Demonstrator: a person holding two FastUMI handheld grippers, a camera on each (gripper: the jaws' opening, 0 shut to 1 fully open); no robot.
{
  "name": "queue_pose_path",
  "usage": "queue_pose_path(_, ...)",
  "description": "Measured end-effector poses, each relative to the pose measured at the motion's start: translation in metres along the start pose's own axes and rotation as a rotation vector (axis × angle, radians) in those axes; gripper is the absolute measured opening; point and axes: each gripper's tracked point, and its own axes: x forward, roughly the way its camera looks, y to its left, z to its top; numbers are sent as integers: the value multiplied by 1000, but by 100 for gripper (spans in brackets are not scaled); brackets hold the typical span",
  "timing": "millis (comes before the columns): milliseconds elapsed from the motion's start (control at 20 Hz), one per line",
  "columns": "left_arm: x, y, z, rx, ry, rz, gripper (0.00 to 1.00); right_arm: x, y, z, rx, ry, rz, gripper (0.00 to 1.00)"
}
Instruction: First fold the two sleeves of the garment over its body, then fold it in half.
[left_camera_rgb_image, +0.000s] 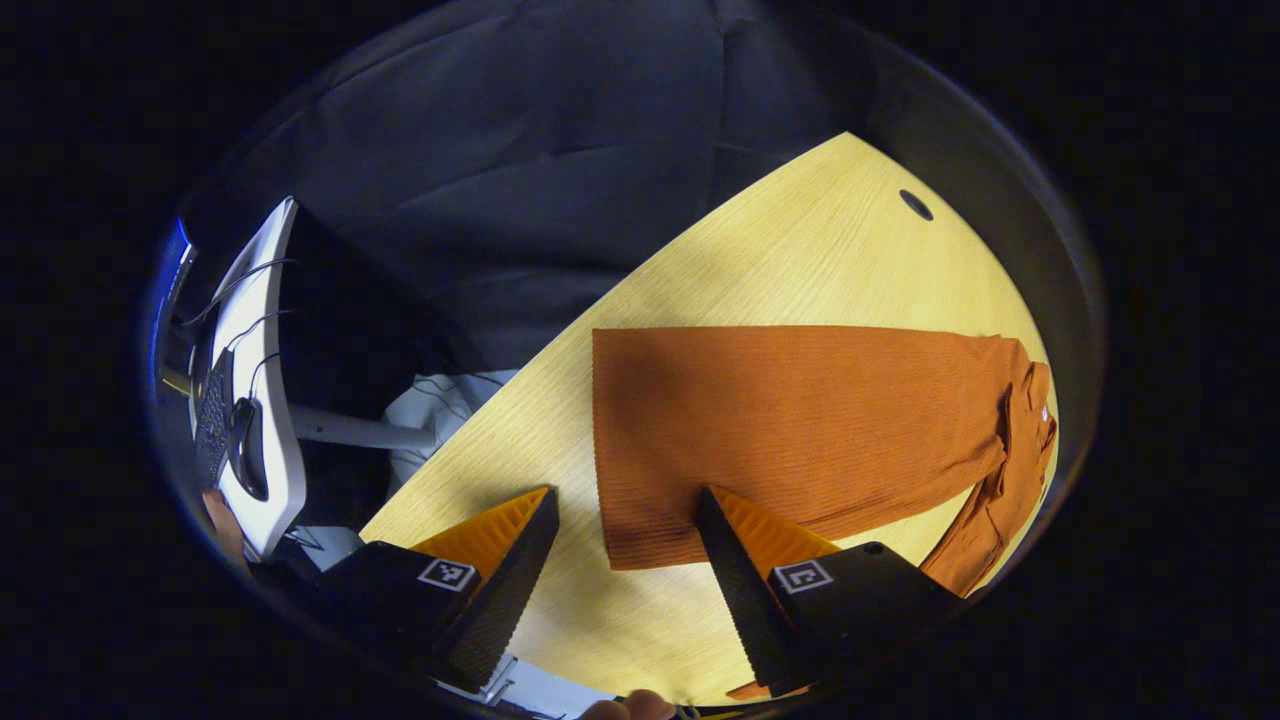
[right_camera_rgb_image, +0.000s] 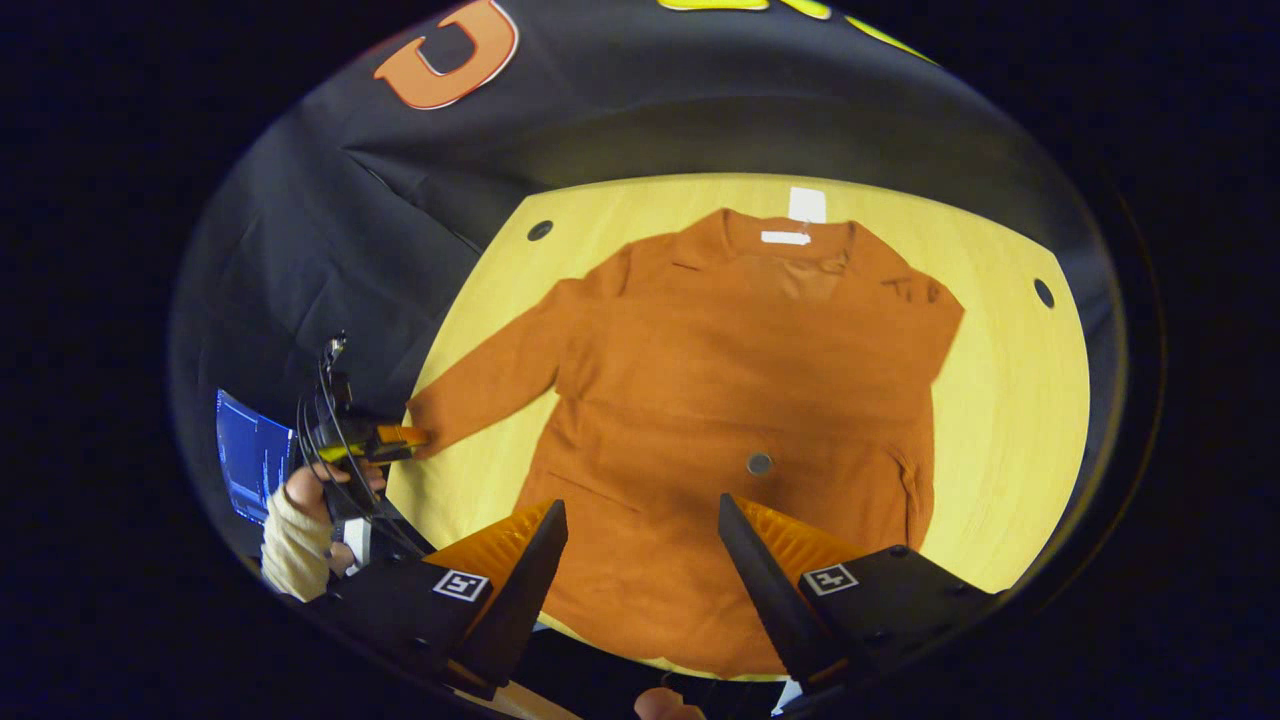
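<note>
My left gripper, jaws wide, hovers at the cuff of one ribbed orange garment lying flat across the pale wood-grain worktop, while my right gripper, also wide, overhangs its hem.

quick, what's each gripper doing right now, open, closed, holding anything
Left gripper: open, holding nothing, at the sleeve cuff.
Right gripper: open, holding nothing, above the garment.
</note>
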Motion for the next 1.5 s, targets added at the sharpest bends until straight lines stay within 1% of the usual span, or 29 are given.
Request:
queue_pose_path(100,-1,-2,3,-19,52,2,92,0,-17,-21,31,20,-6,98)
queue_pose_path(250,0,-4,5,-10,109,-6,85,-1,-45,-38,48,5,-48,98)
queue_pose_path(300,1,-4,4,-13,117,-5,82,-3,-53,-45,56,12,-58,94)
queue_pose_path(350,0,-6,5,-16,128,-6,77,-4,-62,-55,72,22,-64,98)
queue_pose_path(450,-1,-6,5,7,157,-14,73,-8,-77,-66,82,34,-78,98)
queue_pose_path(600,-1,-7,6,25,194,-20,73,-19,-99,-78,100,36,-89,98)
queue_pose_path(650,-1,-9,6,33,196,-25,70,-22,-107,-80,114,34,-95,98)
queue_pose_path(700,-1,-13,6,42,200,-32,72,-27,-116,-83,128,33,-99,98)
queue_pose_path(750,-1,-18,6,46,201,-38,43,-31,-125,-85,144,30,-102,98)
queue_pose_path(800,-2,-24,6,38,198,-49,37,-35,-131,-87,156,26,-100,94)
queue_pose_path(850,0,-24,4,30,193,-60,30,-40,-141,-89,166,22,-105,98)
queue_pose_path(950,-1,-23,5,28,185,-39,7,-49,-161,-93,170,14,-131,98)
queue_pose_path(1150,-1,-27,7,64,182,-27,3,-62,-198,-105,181,8,-172,98)
queue_pose_path(1250,-7,-31,10,41,173,-33,3,-70,-206,-112,207,6,-165,98)
queue_pose_path(1350,-15,-38,17,18,156,-55,3,-74,-217,-120,213,11,-165,98)
queue_pose_path(1500,-42,-59,38,11,112,-84,3,-78,-227,-126,231,12,-159,98)
